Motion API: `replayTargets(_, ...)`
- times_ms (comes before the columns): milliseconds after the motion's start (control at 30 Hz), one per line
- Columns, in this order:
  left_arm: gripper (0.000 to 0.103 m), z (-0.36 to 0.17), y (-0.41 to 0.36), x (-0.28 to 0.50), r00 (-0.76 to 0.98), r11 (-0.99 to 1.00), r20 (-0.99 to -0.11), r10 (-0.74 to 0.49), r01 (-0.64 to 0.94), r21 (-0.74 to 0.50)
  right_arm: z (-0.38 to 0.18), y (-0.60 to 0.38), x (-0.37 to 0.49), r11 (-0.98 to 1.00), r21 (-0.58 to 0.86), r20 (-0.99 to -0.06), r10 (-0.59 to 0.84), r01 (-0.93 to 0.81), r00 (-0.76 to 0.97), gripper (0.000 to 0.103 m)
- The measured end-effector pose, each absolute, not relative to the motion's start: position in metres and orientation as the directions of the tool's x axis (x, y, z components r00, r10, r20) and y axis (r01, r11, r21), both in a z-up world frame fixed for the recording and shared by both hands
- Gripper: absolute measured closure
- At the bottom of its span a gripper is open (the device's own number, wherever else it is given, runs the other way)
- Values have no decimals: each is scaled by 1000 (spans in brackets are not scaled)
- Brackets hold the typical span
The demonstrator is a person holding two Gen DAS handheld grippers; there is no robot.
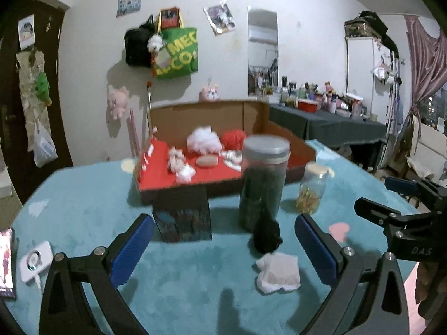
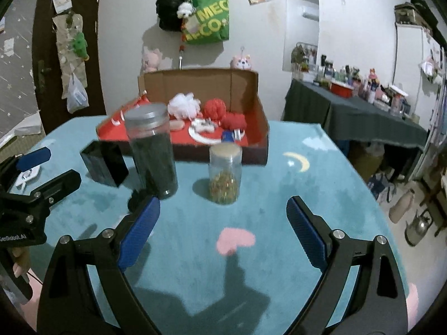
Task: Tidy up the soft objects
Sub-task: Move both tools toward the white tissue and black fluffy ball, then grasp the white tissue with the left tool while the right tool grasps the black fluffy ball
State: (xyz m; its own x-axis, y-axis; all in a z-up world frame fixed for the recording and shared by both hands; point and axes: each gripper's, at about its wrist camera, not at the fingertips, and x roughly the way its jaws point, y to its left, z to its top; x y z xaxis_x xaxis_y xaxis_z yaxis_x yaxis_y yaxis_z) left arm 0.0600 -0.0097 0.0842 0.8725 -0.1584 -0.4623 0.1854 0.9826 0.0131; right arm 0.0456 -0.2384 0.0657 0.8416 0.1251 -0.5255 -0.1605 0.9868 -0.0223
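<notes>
A cardboard box with a red floor (image 1: 164,180) (image 2: 259,128) stands at the back of the teal table. It holds a white puff (image 1: 203,139) (image 2: 183,105), red puffs (image 1: 233,138) (image 2: 214,107), a tan pad (image 1: 206,161) and small white soft pieces (image 1: 185,173). On the cloth in front lie a black soft lump (image 1: 266,232) (image 2: 137,198) and a white folded cloth (image 1: 278,276). My left gripper (image 1: 223,240) is open above the cloth, the lump just inside its right finger. My right gripper (image 2: 223,220) is open over a pink heart, holding nothing.
A tall dark jar with a grey lid (image 1: 264,181) (image 2: 152,150), a small glass jar (image 1: 311,192) (image 2: 225,174) and a dark box (image 1: 181,215) (image 2: 104,164) stand before the cardboard box. A white device (image 1: 36,261) lies at the left edge. A cluttered dark side table (image 2: 357,109) is to the right.
</notes>
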Motion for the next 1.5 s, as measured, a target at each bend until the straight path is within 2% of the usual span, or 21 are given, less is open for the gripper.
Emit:
replayTargets(533, 0, 39, -6, 80, 786, 984, -601, -147, 177, -9, 16, -239, 63, 990, 8, -636, 116, -144, 763, 10)
replayTargets(933, 0, 32, -34, 92, 642, 942, -718, -270, 330, -59, 19, -255, 71, 991, 11, -653, 109, -135, 749, 10)
replayTargets(1100, 6, 24, -43, 96, 604, 932, -757, -251, 362, -20, 22, -252, 84, 978, 56, -672, 184, -199, 717, 10)
replayTargets(1400, 8, 22, -24, 99, 601, 935, -765, -233, 356, -5, 21, -209, 120, 885, 227, -713, 436, -407, 549, 10)
replayTargets(1467, 12, 23, -21, 99, 605, 934, -761, -234, 358, -3, 21, -200, 127, 866, 250, -714, 467, -433, 522, 10)
replayTargets(1500, 18, 23, -19, 99, 598, 929, -761, -250, 369, -16, 20, -197, 130, 858, 263, -713, 481, -441, 510, 10)
